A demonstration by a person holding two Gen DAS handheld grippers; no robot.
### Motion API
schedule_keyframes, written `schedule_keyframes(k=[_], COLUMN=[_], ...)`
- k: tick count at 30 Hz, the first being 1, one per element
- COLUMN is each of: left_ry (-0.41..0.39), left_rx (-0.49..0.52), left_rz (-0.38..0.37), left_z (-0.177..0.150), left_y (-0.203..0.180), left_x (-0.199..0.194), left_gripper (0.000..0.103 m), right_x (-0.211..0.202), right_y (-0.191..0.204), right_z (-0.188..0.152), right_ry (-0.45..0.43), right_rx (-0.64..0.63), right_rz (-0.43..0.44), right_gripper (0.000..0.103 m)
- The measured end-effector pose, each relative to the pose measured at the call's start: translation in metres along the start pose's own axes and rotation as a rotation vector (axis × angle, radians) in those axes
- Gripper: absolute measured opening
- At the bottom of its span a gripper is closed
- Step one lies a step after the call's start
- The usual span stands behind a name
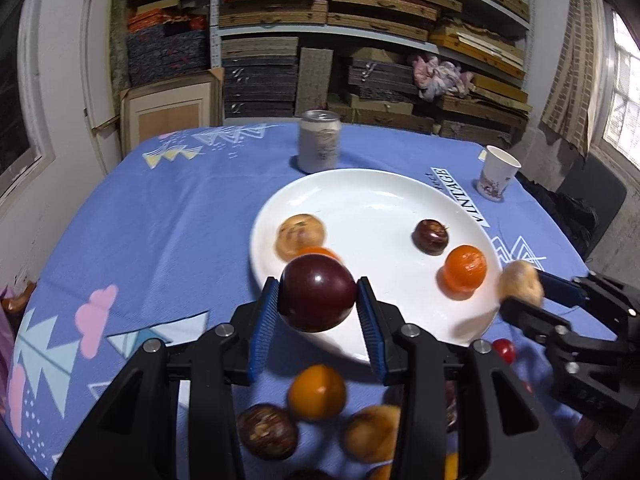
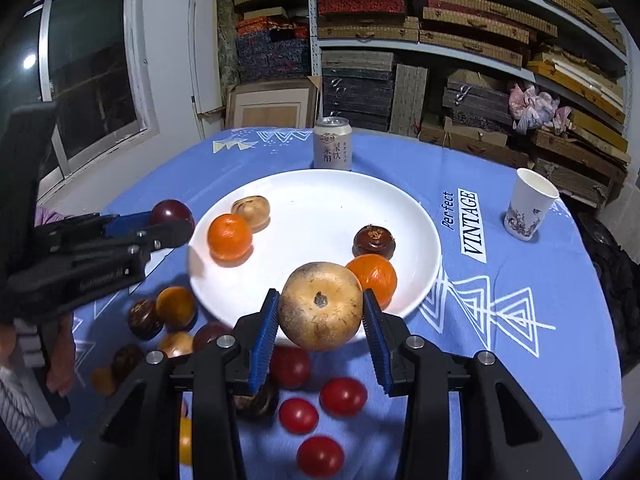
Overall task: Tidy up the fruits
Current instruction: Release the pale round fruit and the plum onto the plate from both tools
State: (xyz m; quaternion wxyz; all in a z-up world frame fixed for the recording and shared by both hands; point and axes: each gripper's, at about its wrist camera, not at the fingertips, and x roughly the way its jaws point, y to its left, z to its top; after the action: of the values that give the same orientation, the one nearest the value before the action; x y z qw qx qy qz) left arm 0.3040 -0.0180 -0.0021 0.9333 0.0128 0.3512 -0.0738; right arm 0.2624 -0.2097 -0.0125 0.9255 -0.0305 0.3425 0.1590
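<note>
Counter (image 2: 540, 320) under a blue patterned cloth (image 1: 160, 220). Metal shelving (image 2: 460, 46) behind, crammed with flat stacked boxes, plus a bundled pink cloth (image 2: 534, 106). White walls (image 2: 176, 40), dark window (image 2: 88, 64) one side, bright window (image 1: 624, 92) the other. Framed panel (image 2: 272, 108) leans against shelving.

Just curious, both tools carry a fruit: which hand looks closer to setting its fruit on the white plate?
Probably the right tool: its tan fruit hangs over the plate rim; the left's plum sits beside it.

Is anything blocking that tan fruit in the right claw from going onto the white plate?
Nothing visible. The tan fruit hangs at the plate rim; an orange lies just behind it, with bare plate beyond.
</note>
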Motion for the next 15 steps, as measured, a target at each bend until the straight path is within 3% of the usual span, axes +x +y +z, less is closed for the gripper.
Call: schedule_keyframes(k=[9,15], left_ry=[0.051,0.091], left_rx=[0.036,0.036], left_rz=[-0.015,-0.021], left_z=[0.033,0.044], left_y=[-0.019,-0.028], left_x=[0.05,0.086], left_gripper=[0.039,0.039], right_x=[0.036,0.056], right_y=[0.016,0.012], right_z=[0.007,0.015], right_ry=[0.055,0.087], right_rx=[-0.077,-0.058], right_rz=[0.01,0.029], right_gripper=[0.042,0.043])
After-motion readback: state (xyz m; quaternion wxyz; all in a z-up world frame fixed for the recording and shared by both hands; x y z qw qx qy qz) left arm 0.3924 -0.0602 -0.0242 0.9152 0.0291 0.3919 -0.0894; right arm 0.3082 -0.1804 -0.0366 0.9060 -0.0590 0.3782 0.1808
